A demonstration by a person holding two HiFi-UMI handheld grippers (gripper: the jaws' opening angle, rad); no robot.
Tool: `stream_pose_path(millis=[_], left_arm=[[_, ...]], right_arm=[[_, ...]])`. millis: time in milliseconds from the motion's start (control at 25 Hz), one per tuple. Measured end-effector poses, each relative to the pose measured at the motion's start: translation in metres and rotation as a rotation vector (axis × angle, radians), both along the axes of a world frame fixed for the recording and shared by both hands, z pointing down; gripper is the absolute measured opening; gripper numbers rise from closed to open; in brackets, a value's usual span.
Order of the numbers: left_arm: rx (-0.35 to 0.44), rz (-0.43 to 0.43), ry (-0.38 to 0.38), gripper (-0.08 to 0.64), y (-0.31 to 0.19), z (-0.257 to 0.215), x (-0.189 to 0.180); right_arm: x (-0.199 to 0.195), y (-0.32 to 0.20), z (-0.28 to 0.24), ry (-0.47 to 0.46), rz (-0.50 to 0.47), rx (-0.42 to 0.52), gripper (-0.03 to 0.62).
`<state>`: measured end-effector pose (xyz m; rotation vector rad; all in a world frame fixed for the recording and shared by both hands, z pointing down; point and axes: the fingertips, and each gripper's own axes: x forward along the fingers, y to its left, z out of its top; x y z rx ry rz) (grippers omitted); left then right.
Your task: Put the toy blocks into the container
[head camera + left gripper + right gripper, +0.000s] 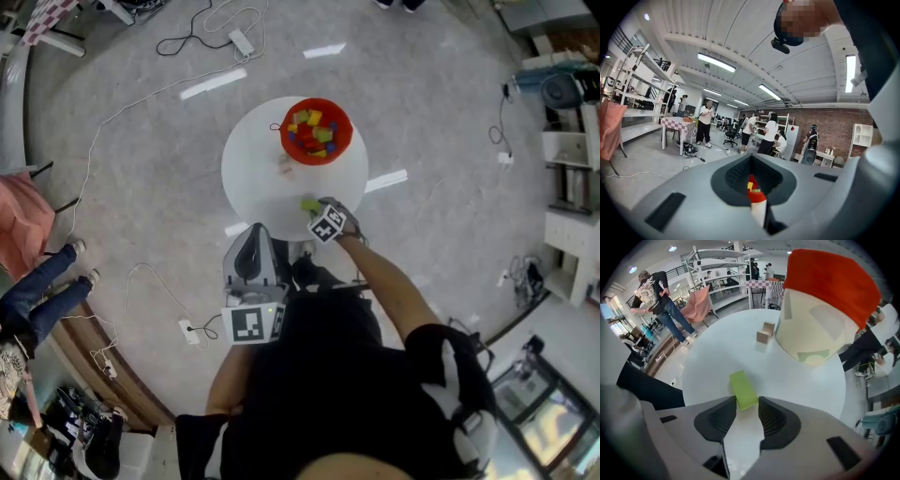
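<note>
I read the right gripper point(747, 405) as pointing down over the table's point(251, 178) near edge, fingers spread. The green block point(743, 389) lies flat, its end between the tips, unpinched. Left gripper point(753, 197) is off the table, fingers together, empty. The red container point(284, 136) sits at the far edge, a tan block point(764, 332) beside it.

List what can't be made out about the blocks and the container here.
- Container contents: too small in the head view to count. The right gripper view shows only its outer wall, the left gripper view only a sliver between the jaws.
- Green block: its near end runs in between the right gripper's open jaws, so contact with the pads is unclear.
- Tan blocks: tiny in the head view, and whether they touch is unclear.
</note>
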<state>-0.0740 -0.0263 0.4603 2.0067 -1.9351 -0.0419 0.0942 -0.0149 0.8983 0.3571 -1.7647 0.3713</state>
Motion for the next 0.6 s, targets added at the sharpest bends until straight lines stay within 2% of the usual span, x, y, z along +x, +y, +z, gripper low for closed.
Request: stream_pose_path(millis=[240, 400, 600], left_arm=[[0.004, 0.001, -0.004, -0.006, 0.0, -0.003, 0.0], [0.021, 0.0, -0.014, -0.006, 0.0, -0.006, -0.002], [0.021, -0.009, -0.012, -0.006, 0.001, -0.009, -0.003]], right_arm=[[-0.005, 0.003, -0.025, -0.039, -0.009, -0.016, 0.137], [-0.015, 0.002, -0.055, -0.117, 0.003, -0.008, 0.136], [-0.031, -0.018, -0.117, -0.237, 0.034, 0.078, 0.135]])
